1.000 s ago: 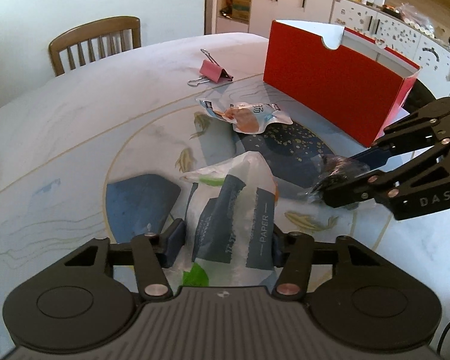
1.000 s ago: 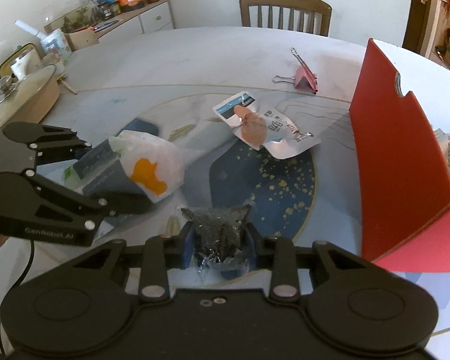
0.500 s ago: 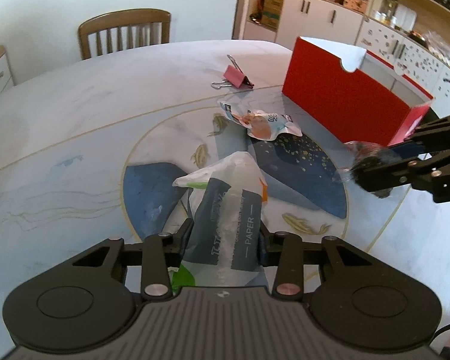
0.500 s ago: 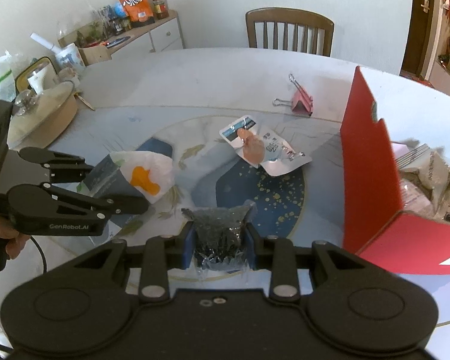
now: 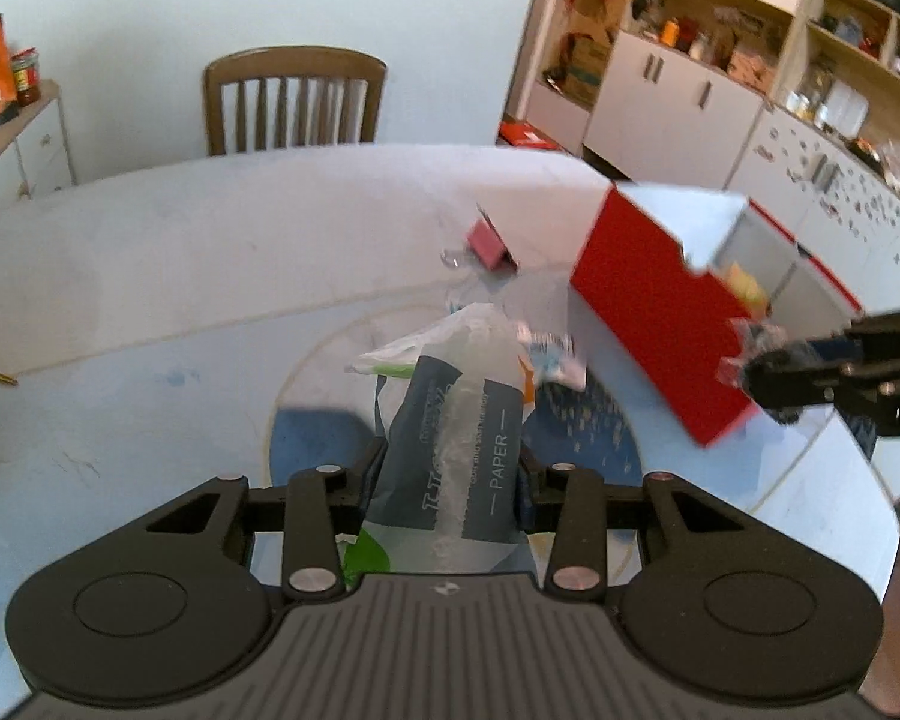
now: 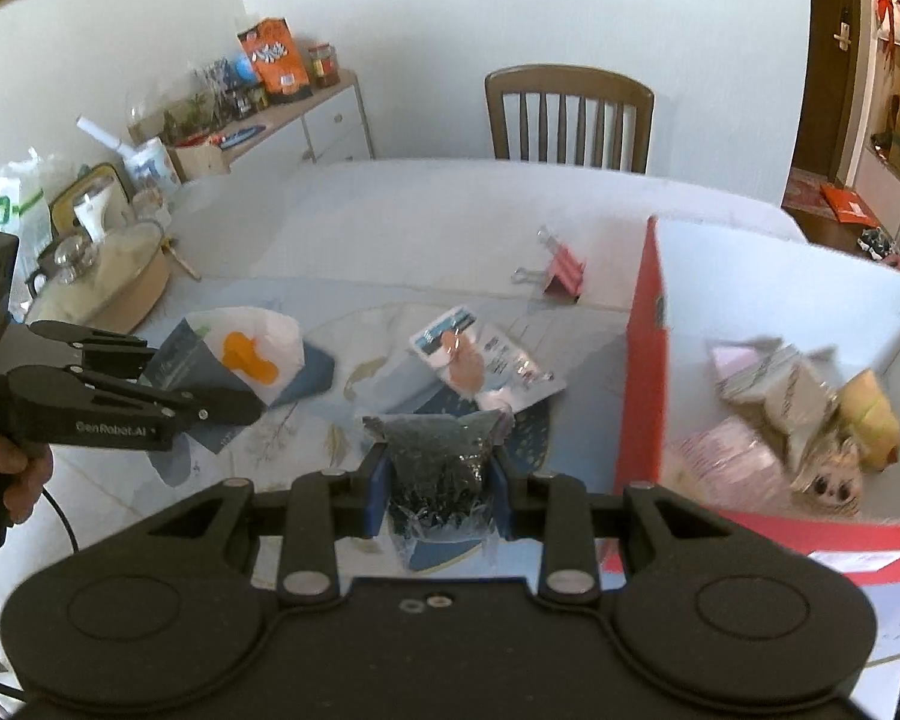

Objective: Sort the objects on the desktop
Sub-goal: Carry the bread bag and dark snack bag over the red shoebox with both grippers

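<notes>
Left wrist view: the left gripper (image 5: 447, 474) is clamped on a tissue pack (image 5: 456, 450), a soft plastic packet in dark blue and white with "PAPER" printed on it and a clear strip down the middle. The packet sticks up and forward from the jaws, clear of the table (image 5: 150, 276). Past it a pink binder clip (image 5: 491, 245) lies toward the far edge of the table, and a red box (image 5: 648, 324) stands open near the right edge. The right gripper (image 5: 741, 369) shows at the right side, level with the box's near corner, with a crinkly dark packet pinched in its tips. The picture is blurred, so fine print cannot be read

Right wrist view: the right gripper (image 6: 437, 477) is closed on a small dark bag (image 6: 435, 465), clear film over black granular contents, its top edge flared above the blue pads. The box (image 6: 645, 372) is just to its right, with crumpled wrappers already inside. A flat snack wrapper (image 6: 480, 360) lies on the table's middle, the clip (image 6: 564, 276) beyond it. The left gripper (image 6: 210, 387) holds the pack over the left part of the table

Judged from this, both picks are done and the carry to the box is in hand; next each load needs to come over the open top before the jaws part
</notes>
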Action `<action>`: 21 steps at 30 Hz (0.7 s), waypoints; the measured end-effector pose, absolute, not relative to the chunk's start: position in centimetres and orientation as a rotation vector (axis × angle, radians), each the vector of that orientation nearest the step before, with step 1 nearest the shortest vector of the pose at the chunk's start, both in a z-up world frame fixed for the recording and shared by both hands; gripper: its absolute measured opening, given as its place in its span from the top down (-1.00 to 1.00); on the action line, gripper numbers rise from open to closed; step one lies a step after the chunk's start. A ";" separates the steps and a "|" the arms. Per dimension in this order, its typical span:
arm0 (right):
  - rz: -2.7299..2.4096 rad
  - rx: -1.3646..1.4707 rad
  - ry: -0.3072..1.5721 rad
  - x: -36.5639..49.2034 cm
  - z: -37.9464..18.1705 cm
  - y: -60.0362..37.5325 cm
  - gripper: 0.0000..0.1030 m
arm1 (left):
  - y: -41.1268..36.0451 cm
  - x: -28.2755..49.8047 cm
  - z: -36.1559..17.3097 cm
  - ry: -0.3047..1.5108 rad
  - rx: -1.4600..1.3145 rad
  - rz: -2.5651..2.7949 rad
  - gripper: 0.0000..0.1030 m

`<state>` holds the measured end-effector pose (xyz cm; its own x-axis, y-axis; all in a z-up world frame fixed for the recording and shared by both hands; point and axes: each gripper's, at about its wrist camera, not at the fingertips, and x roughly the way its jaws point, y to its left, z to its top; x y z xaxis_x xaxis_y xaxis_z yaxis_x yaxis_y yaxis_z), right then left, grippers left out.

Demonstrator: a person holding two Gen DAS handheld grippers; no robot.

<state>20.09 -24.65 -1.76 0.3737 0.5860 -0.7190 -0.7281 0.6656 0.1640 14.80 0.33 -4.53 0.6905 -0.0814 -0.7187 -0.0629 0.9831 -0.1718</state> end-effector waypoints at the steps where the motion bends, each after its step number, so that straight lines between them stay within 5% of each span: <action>1: 0.849 -0.185 0.829 20.4 -1.4 -24.9 0.36 | 0.4 15.1 -3.9 0.806 -0.193 -0.008 0.25; 21: 0.854 -0.195 0.741 26.7 2.1 -30.2 0.36 | -4.8 21.8 2.9 0.749 -0.040 -0.032 0.25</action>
<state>26.74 -30.20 2.12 0.4281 0.6137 -0.6634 -0.7431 0.6568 0.1280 21.82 -4.79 2.88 0.7322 -0.0435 -0.6797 0.0152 0.9988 -0.0474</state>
